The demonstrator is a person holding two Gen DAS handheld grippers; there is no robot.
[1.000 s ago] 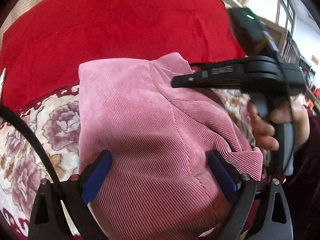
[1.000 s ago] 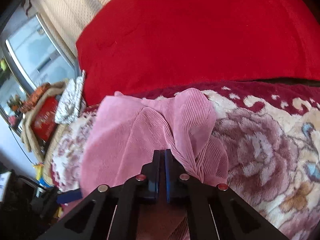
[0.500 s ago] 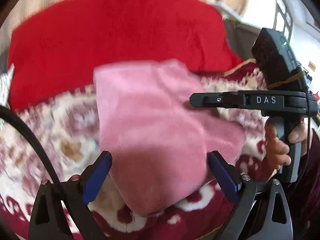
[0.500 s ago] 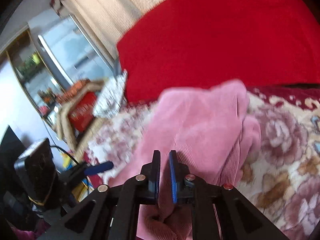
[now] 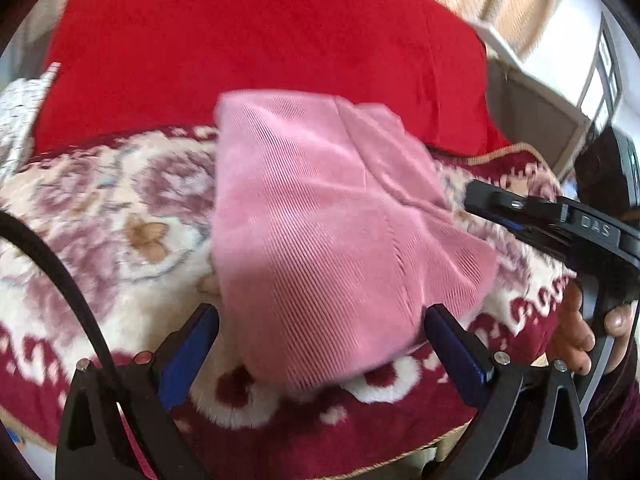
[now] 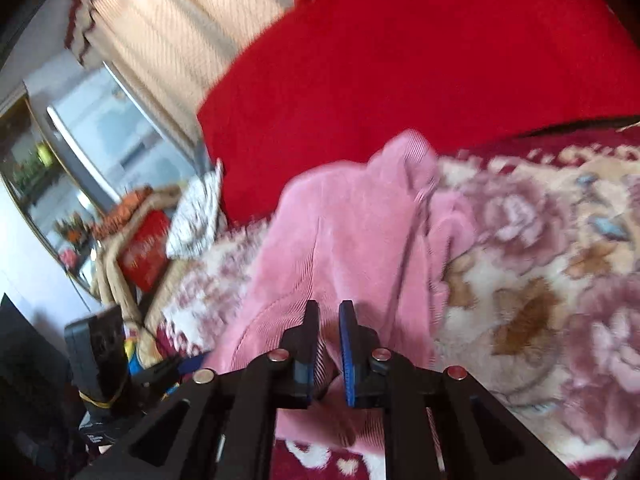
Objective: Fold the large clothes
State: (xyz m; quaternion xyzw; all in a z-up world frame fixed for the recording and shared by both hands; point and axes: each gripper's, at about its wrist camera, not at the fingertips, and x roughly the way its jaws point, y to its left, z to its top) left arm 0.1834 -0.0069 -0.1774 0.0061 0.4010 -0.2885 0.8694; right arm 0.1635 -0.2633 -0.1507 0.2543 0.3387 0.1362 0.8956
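Note:
A pink corduroy garment lies folded into a compact bundle on the floral blanket, its far edge against the red cushion. My left gripper stands wide open at the bundle's near edge, and neither blue pad touches the cloth. My right gripper hovers over the garment with its jaws opening. The gap is narrow, a bit of cloth shows low between the pads, and they do not press on it. In the left wrist view the right gripper is off the bundle's right side, held by a hand.
The blanket's front edge drops off just below the left gripper. A black cable crosses the left wrist view. A patterned cloth, a red box and a cluttered cabinet stand left of the sofa.
Both grippers have drawn back from the garment, which now lies on the blanket. The right jaws, shut a second ago, have parted. The left fingers no longer straddle the cloth.

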